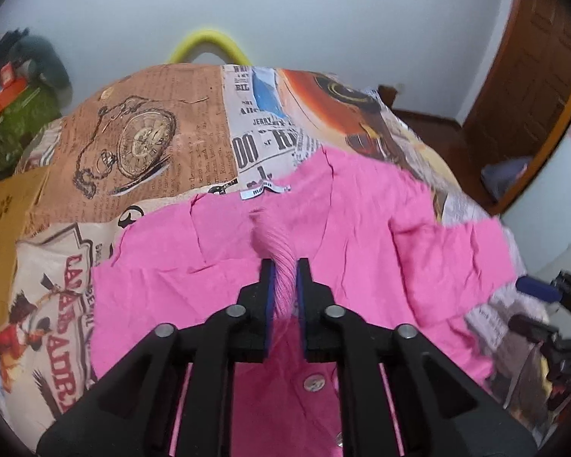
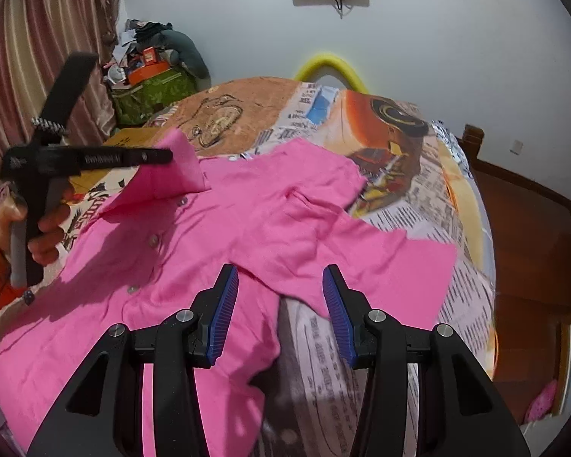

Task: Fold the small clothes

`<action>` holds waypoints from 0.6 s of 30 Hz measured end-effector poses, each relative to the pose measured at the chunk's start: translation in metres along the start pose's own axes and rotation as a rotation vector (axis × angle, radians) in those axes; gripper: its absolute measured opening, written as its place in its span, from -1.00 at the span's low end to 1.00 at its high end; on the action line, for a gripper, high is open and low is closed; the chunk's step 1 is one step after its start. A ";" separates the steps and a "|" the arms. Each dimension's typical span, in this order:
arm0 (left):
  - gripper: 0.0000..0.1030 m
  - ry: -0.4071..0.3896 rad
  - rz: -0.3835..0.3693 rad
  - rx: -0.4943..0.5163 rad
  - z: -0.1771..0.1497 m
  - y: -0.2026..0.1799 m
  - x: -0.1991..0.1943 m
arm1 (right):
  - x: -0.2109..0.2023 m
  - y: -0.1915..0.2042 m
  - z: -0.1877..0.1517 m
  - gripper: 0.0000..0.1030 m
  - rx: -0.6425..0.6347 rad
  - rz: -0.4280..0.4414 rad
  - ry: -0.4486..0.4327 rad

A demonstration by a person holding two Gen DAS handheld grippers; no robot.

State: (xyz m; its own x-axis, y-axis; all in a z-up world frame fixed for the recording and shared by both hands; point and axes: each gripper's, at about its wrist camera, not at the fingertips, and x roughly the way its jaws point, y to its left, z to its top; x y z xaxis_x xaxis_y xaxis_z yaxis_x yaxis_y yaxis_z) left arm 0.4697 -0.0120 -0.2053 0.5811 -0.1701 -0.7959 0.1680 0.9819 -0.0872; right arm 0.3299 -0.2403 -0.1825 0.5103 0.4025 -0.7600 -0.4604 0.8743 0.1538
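Note:
A small pink button shirt [image 1: 361,228] lies spread on the bed; it also shows in the right wrist view [image 2: 247,228]. My left gripper [image 1: 284,270] is shut on a bunched fold of the pink shirt and lifts it off the bed. In the right wrist view the left gripper [image 2: 163,156] holds the shirt's raised corner at the left. My right gripper [image 2: 279,293] is open and empty, hovering over the shirt's sleeve [image 2: 380,266] near the front edge. Several buttons [image 2: 154,241] run down the shirt's front.
The bed cover [image 1: 152,144] has a newspaper and pocket-watch print. A cardboard box [image 1: 7,221] sits at the bed's left. A yellow tube [image 2: 331,66] arches behind the bed. Clutter [image 2: 148,72] is piled by the curtain; a wooden door [image 1: 525,87] stands at right.

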 end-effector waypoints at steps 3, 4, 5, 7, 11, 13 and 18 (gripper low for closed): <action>-0.16 -0.041 0.008 0.013 -0.002 0.003 -0.017 | 0.002 -0.002 -0.003 -0.17 0.003 -0.011 0.010; 0.04 -0.077 0.009 0.018 -0.001 0.008 -0.030 | 0.004 -0.001 -0.003 -0.17 0.003 -0.009 0.012; 0.19 -0.104 0.015 0.029 0.000 0.013 -0.042 | 0.006 0.000 -0.001 -0.17 0.003 -0.004 0.014; 0.34 -0.150 0.044 0.050 0.000 0.021 -0.058 | 0.007 0.006 0.001 -0.18 -0.005 0.002 0.011; 0.43 -0.162 0.158 0.073 -0.008 0.046 -0.073 | 0.014 0.027 0.015 -0.18 -0.047 0.030 -0.002; 0.43 -0.125 0.221 0.051 -0.016 0.068 -0.068 | 0.020 0.040 0.025 -0.17 -0.065 0.057 -0.008; 0.43 -0.025 0.256 -0.081 -0.045 0.124 -0.040 | 0.048 0.071 0.050 -0.17 -0.090 0.146 0.010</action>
State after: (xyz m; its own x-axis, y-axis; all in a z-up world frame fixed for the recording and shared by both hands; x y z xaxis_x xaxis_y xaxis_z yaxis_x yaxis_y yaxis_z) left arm 0.4313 0.1208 -0.2111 0.6158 0.0837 -0.7834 -0.0506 0.9965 0.0668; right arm 0.3575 -0.1451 -0.1764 0.4257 0.5204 -0.7402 -0.5927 0.7785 0.2065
